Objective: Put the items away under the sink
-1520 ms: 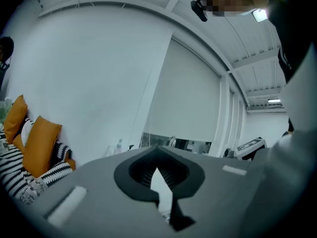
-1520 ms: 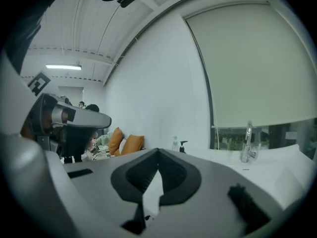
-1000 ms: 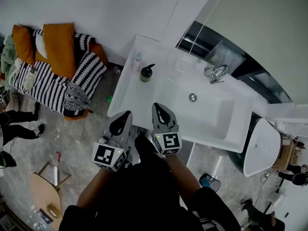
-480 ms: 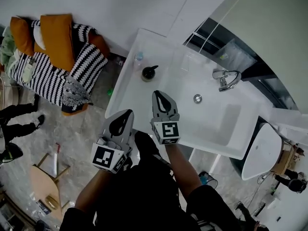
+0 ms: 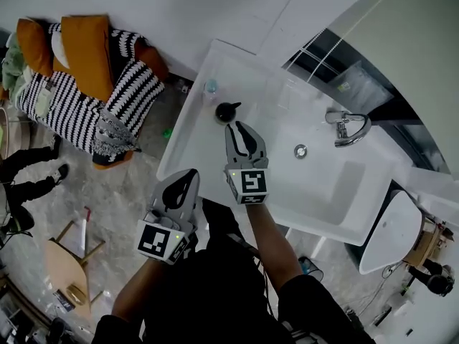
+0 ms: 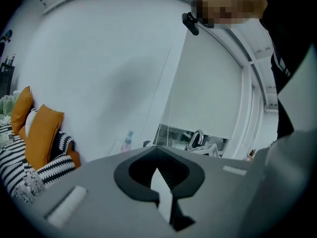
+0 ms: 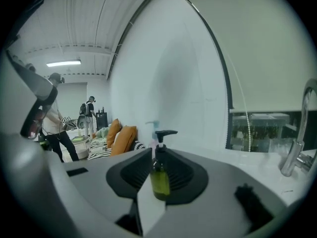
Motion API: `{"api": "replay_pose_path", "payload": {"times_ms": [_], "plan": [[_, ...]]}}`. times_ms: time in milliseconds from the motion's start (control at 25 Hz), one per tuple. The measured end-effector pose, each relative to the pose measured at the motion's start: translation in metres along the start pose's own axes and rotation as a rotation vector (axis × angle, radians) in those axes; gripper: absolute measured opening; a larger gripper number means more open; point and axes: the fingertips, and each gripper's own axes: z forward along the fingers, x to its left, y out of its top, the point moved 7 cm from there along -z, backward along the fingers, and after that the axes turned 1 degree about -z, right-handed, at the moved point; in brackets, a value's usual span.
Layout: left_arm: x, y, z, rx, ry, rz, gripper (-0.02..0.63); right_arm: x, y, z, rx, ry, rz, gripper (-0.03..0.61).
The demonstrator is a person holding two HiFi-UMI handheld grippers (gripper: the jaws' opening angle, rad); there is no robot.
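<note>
Right gripper [image 5: 239,129]: jaws slightly parted, soap bottle [image 5: 228,111] just ahead on counter [image 5: 192,143]. Left gripper [image 5: 188,178]: jaws together, empty.

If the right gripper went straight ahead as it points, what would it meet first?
The green pump bottle on the counter, lined up between the right gripper's tongs; looks close, but depth is unclear.

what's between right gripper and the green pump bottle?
Nothing. In the head view only a short strip of bare white counter separates the right gripper from the pump bottle. The right gripper view shows the bottle straight ahead, unobstructed.
</note>
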Motion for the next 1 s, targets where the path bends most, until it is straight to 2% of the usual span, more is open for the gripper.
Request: {"api": "replay_pose_path", "payload": {"times_ms": [480, 1000], "plan": [[0.008, -0.006, -0.004, 0.012, 0.058, -0.017, 0.006, -0.007, -0.001, 0.031, -0.015, 0.031, -0.017, 0.137], [0.014, -0.009, -0.007, 0.006, 0.098, -0.031, 0.006, -0.005, 0.001, 0.050, -0.026, 0.057, -0.036, 0.137]]}}
